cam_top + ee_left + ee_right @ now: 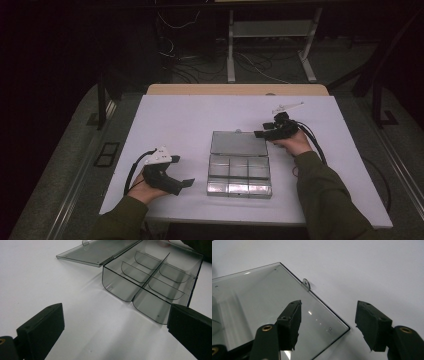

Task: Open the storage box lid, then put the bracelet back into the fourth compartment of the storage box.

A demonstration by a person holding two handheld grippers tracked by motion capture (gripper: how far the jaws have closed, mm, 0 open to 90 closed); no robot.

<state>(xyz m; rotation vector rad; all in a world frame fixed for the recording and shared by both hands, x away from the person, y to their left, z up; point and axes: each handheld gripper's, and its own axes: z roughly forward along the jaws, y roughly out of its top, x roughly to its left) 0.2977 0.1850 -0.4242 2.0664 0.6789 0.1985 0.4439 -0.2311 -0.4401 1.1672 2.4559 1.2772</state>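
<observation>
Clear plastic divided box (pixel 239 174), lid (pixel 238 143) flat open away from person; each hand-held gripper spread, empty.

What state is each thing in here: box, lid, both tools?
Box: open, compartments empty.
Lid: folded back flat on the table.
Left tool: open, holding nothing, beside the box.
Right tool: open, holding nothing, jaws astride the lid's corner.
</observation>
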